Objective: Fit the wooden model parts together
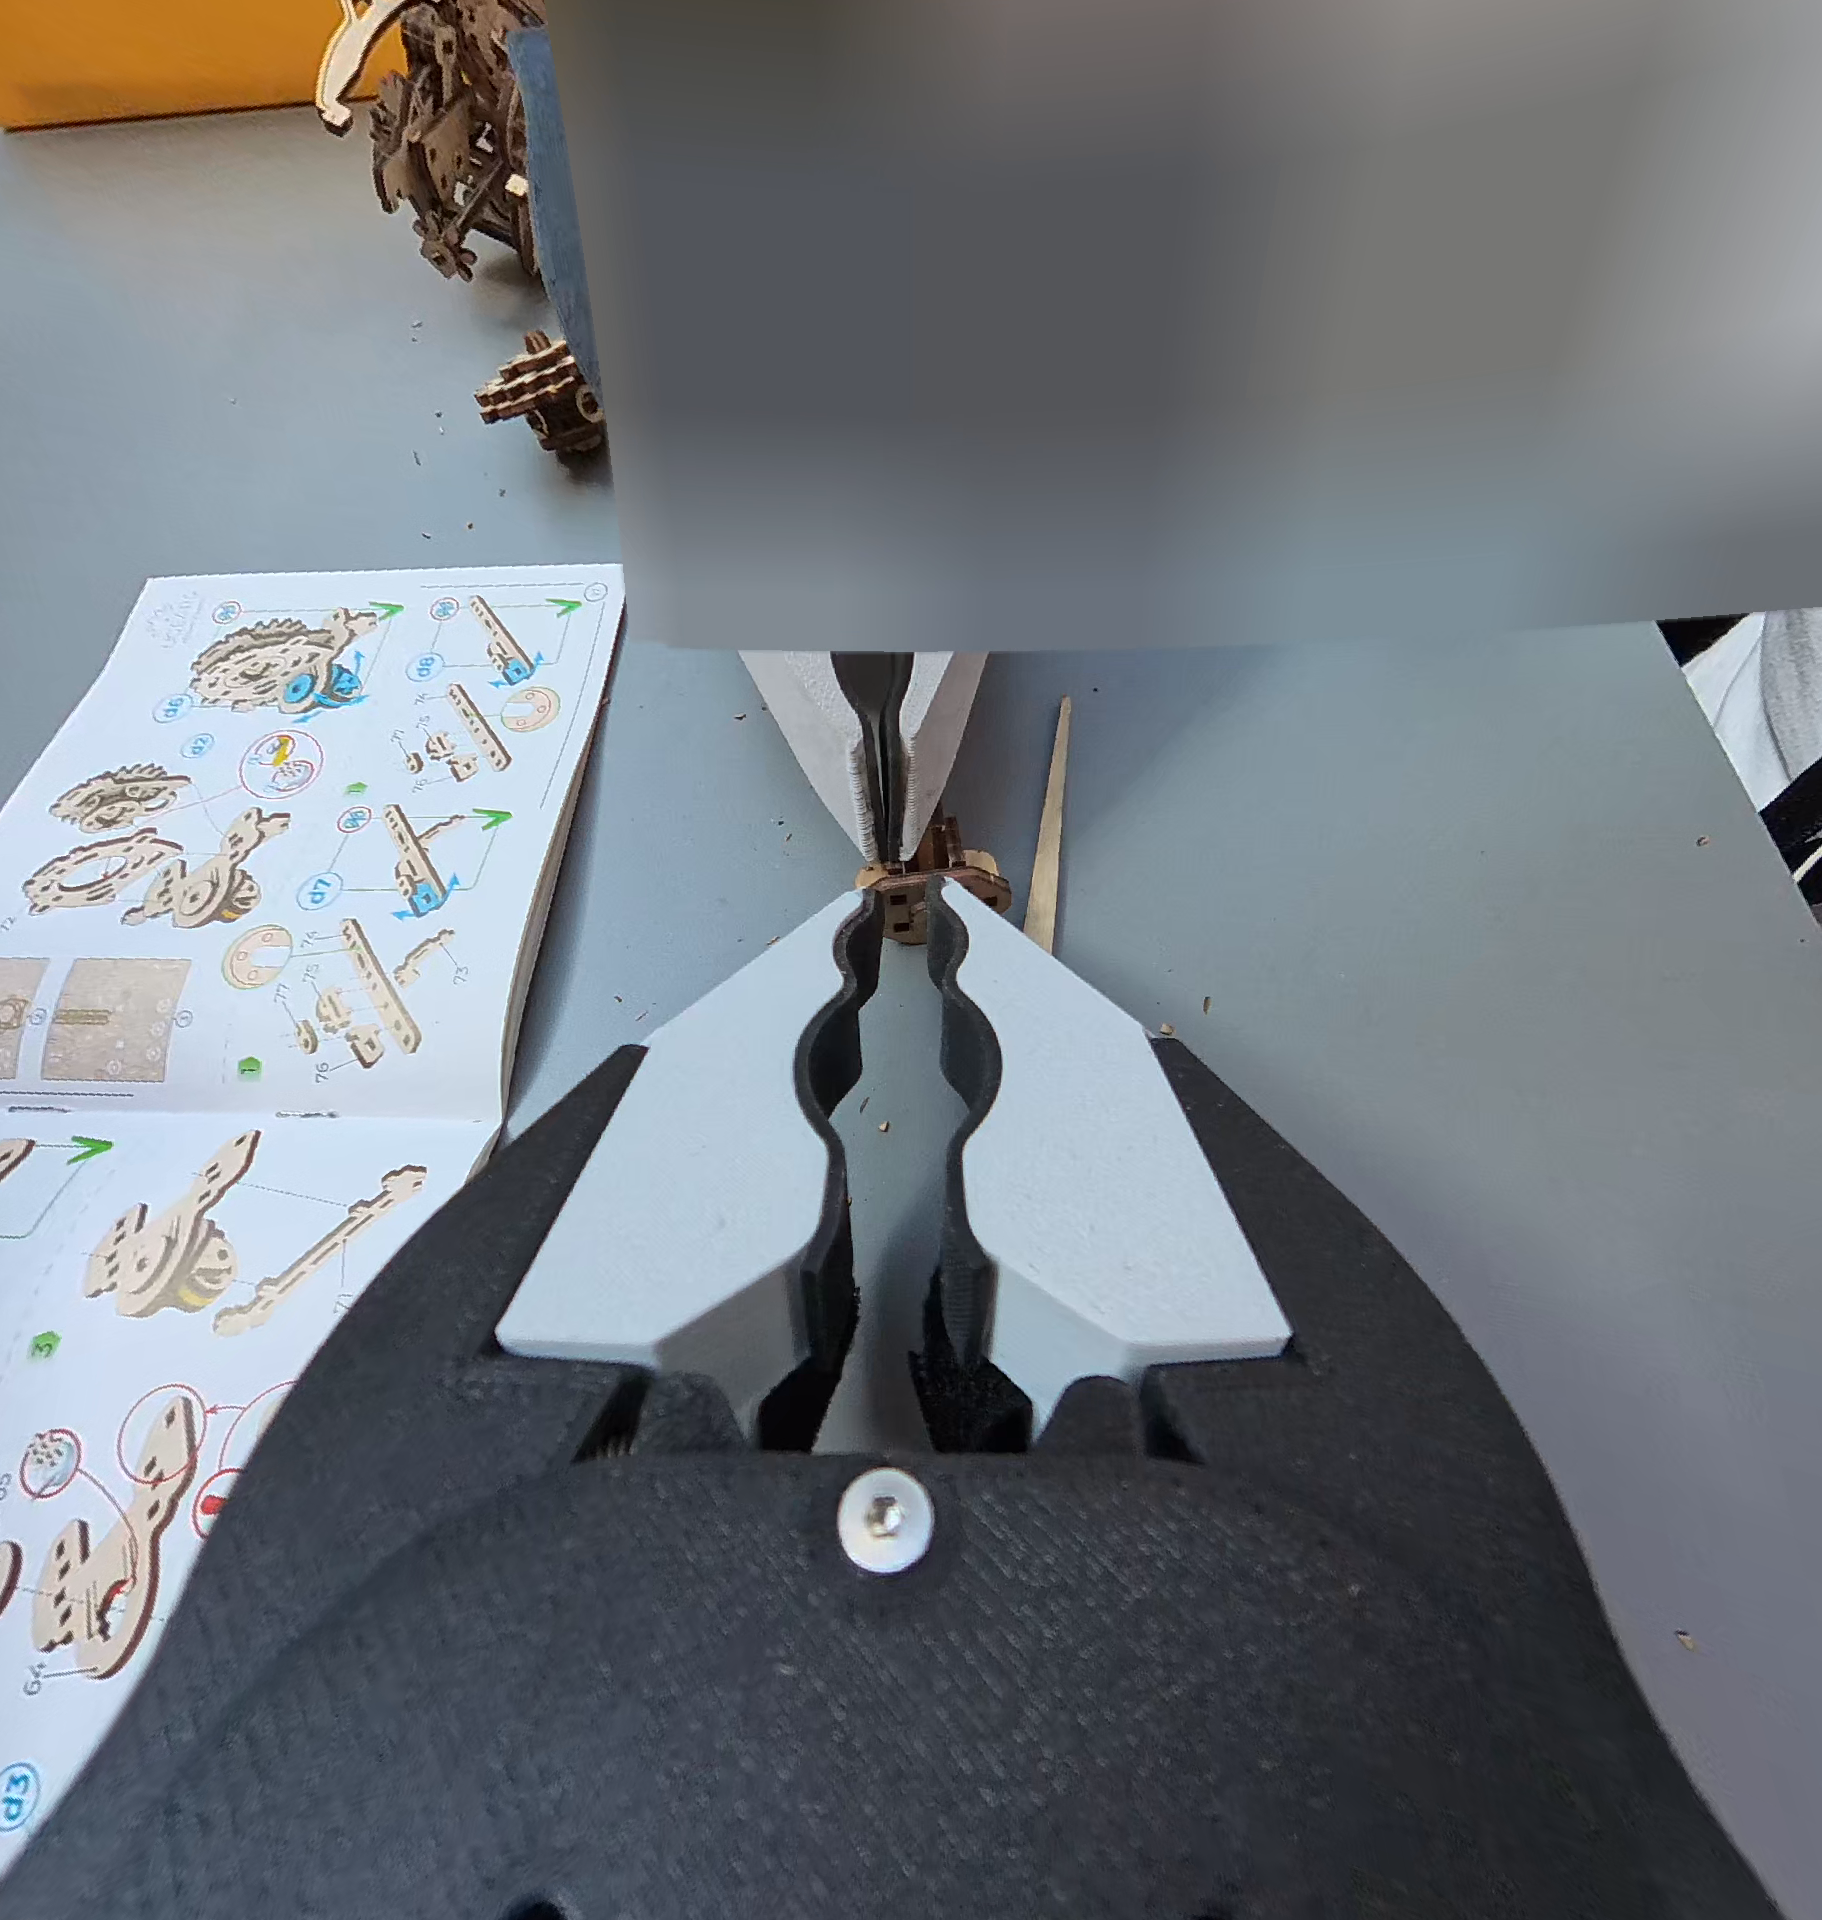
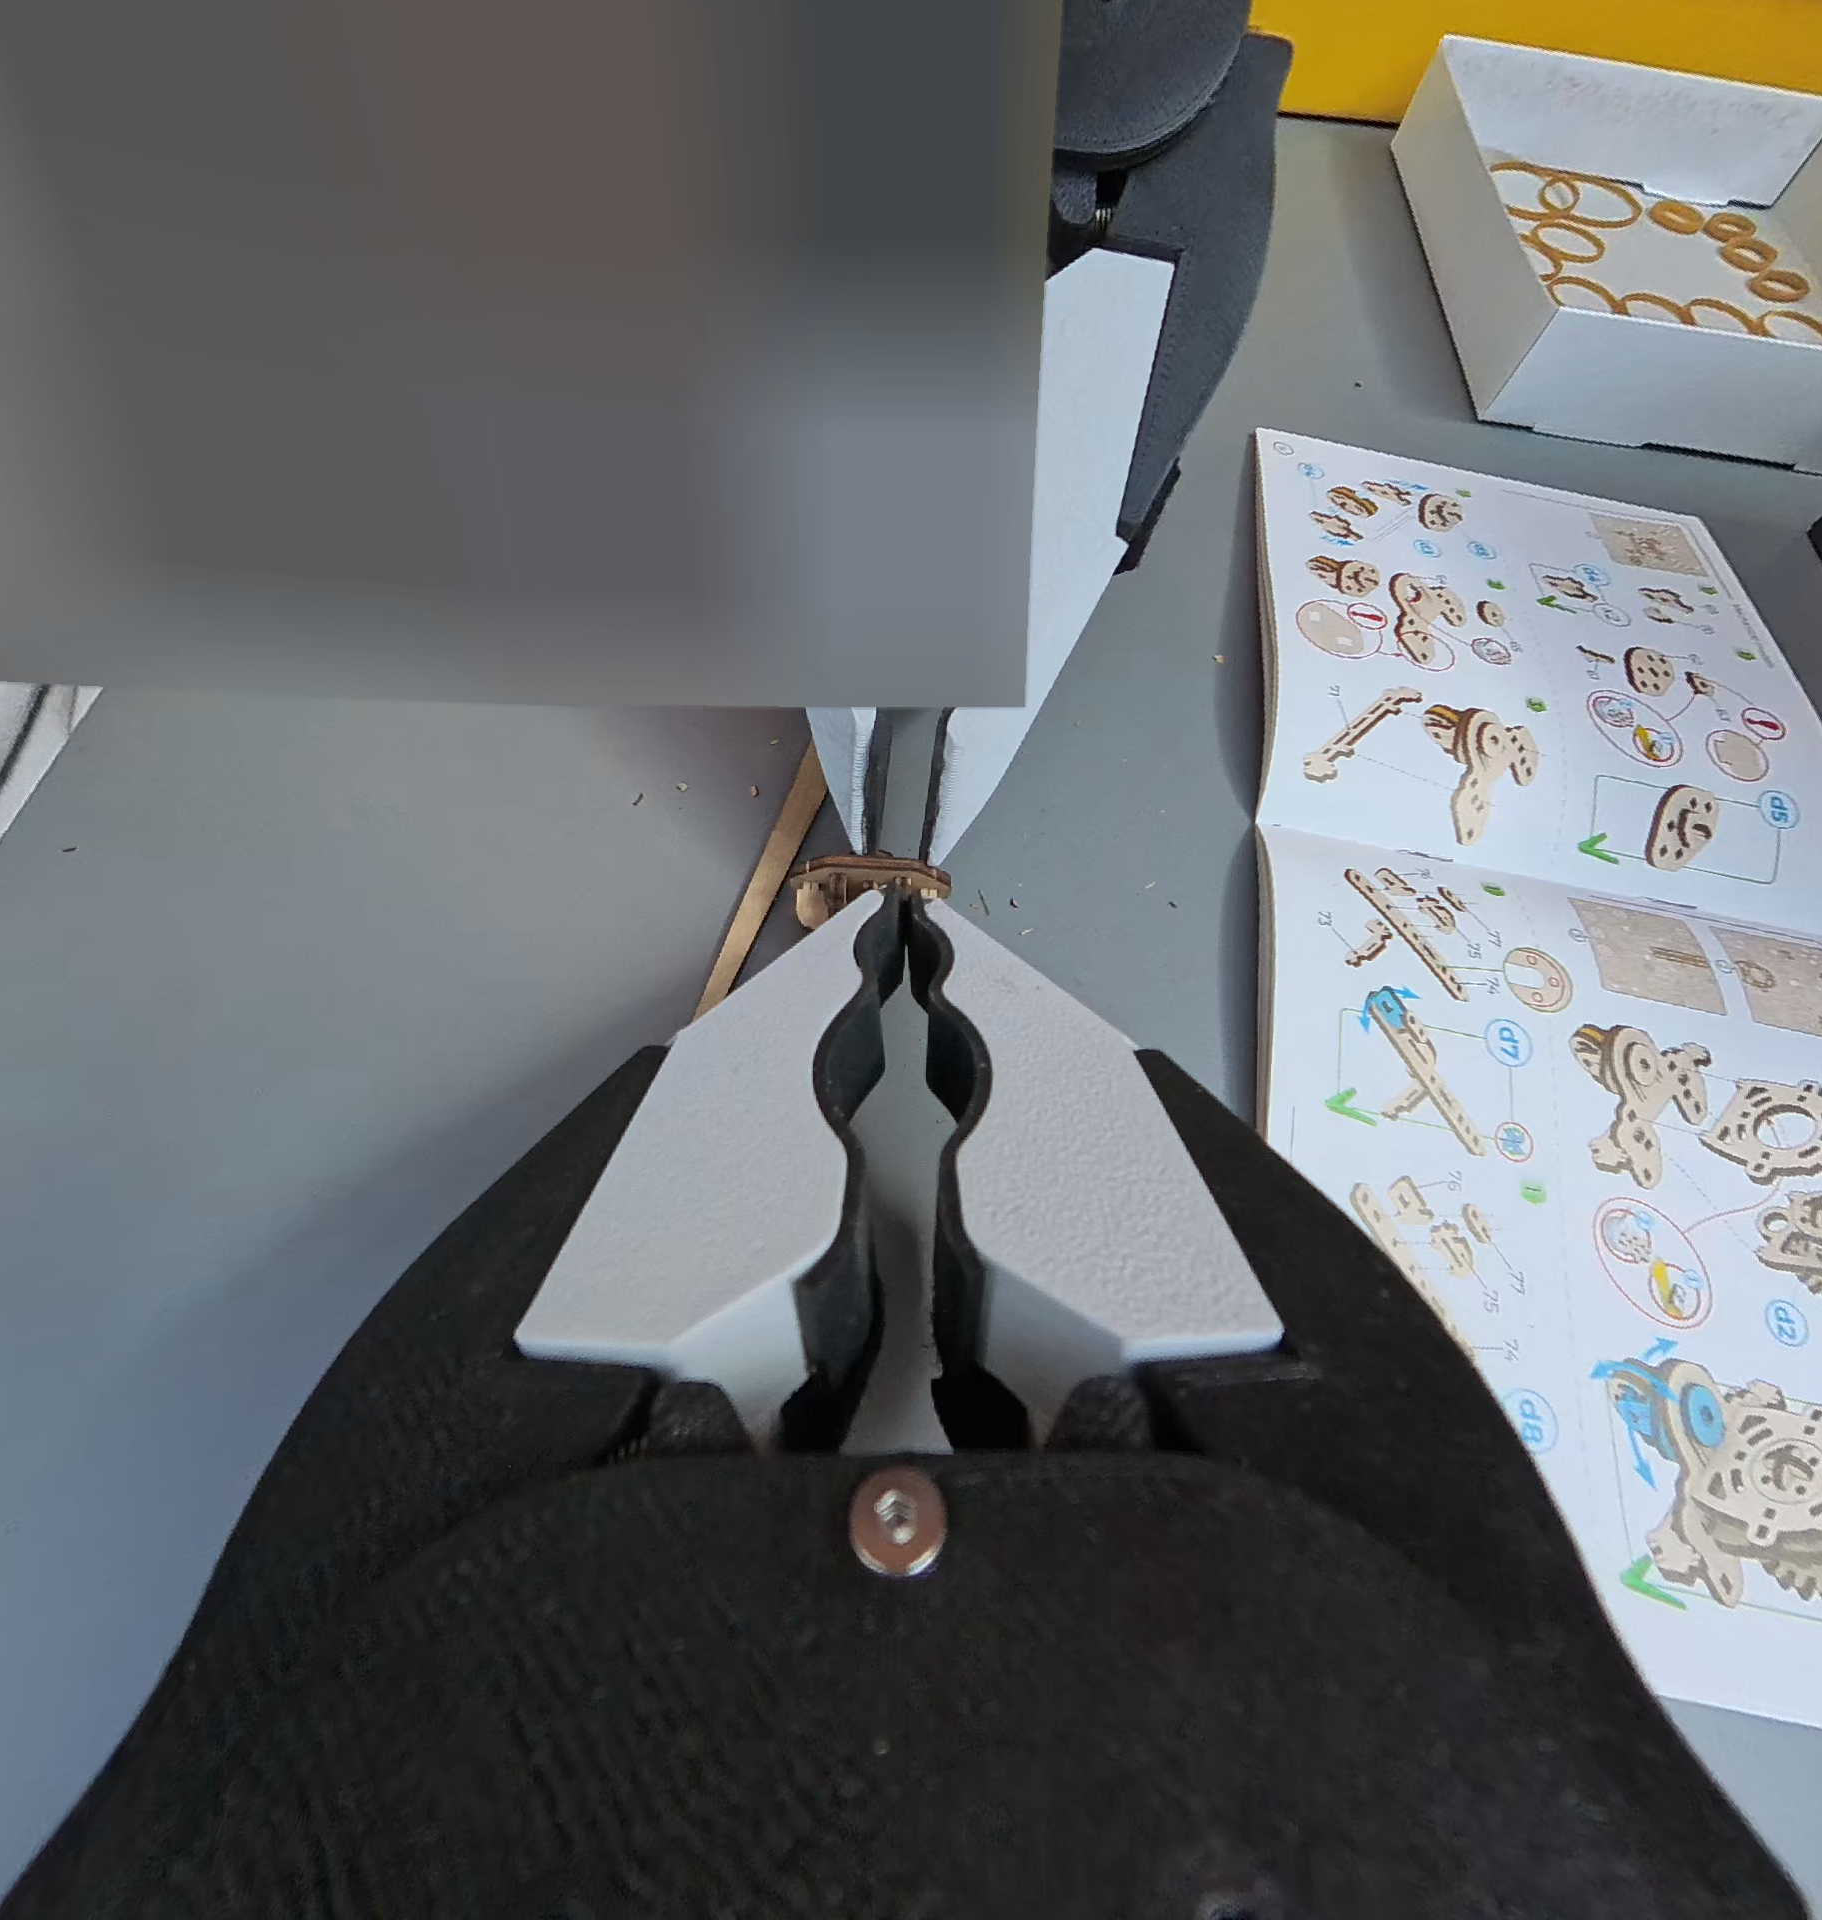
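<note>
My two grippers meet tip to tip above the grey table (image 1: 1406,1039). In the left wrist view my left gripper (image 1: 904,906) is shut on a small notched wooden part (image 1: 903,921). A flat wooden plate (image 1: 974,881) lies across the top of that part. The right gripper's fingertips (image 1: 865,810) come in from the far side and pinch the plate. In the right wrist view my right gripper (image 2: 904,906) is shut on the edge of the flat plate (image 2: 865,876). The left gripper's fingertips (image 2: 863,821) show just beyond it. The join between the two parts is mostly hidden.
A thin wooden stick (image 1: 1050,831) lies on the table beside the grippers; it also shows in the right wrist view (image 2: 767,894). An open instruction booklet (image 1: 263,883) (image 2: 1509,935) lies to one side. A part-built wooden model (image 1: 450,156) and a small gear cluster (image 1: 543,400) stand far off. A white box (image 2: 1572,374) holds wooden rings. Left and right tips are no more than a few centimetres apart. Left tips and right tips are each some 30 centimetres from the part-built wooden model (image 1: 450,156).
</note>
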Tool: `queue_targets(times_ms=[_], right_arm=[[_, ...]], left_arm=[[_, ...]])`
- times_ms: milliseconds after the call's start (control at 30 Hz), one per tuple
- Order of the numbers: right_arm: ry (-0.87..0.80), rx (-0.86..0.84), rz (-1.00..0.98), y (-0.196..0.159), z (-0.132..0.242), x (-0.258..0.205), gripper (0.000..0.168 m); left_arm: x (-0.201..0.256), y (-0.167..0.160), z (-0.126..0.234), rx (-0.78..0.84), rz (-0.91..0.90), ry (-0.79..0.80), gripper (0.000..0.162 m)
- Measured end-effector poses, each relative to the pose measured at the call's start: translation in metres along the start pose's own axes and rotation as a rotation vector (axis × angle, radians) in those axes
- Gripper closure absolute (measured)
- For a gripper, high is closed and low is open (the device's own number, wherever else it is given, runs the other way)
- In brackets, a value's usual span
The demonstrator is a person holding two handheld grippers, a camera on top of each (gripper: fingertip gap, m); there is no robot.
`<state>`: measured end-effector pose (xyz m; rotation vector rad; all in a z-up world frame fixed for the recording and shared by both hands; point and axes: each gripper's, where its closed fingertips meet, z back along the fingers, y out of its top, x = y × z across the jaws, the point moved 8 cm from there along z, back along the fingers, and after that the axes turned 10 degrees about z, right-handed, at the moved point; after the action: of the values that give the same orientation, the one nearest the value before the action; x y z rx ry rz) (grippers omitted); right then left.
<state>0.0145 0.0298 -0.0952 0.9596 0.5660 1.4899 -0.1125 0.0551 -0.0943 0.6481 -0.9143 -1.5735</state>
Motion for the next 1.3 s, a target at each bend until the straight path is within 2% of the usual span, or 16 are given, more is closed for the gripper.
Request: queue_targets(times_ms=[333, 367, 500, 633, 967, 1300], right_arm=[[0.03, 0.006, -0.047, -0.001, 0.0, 0.003, 0.168], [0.041, 0.009, -0.055, -0.001, 0.001, 0.004, 0.168], [0.047, 0.035, -0.096, -0.003, 0.006, 0.006, 0.168], [0.086, 0.016, -0.082, -0.004, 0.005, 0.002, 0.162], [0.166, 0.007, -0.066, -0.01, 0.016, -0.004, 0.161], [0.263, 0.071, -0.405, -0.013, 0.013, 0.007, 0.151]], left_arm=[[-0.002, 0.0, 0.0, -0.001, 0.02, -0.017, 0.157], [-0.003, -0.001, 0.0, -0.005, 0.019, -0.011, 0.162], [0.001, -0.008, -0.009, -0.119, -0.024, -0.022, 0.162], [0.001, -0.007, -0.007, -0.1, -0.023, -0.017, 0.156], [0.001, -0.004, 0.0, -0.039, 0.012, -0.051, 0.151], [0.002, -0.001, -0.002, -0.043, 0.257, -0.193, 0.138]])
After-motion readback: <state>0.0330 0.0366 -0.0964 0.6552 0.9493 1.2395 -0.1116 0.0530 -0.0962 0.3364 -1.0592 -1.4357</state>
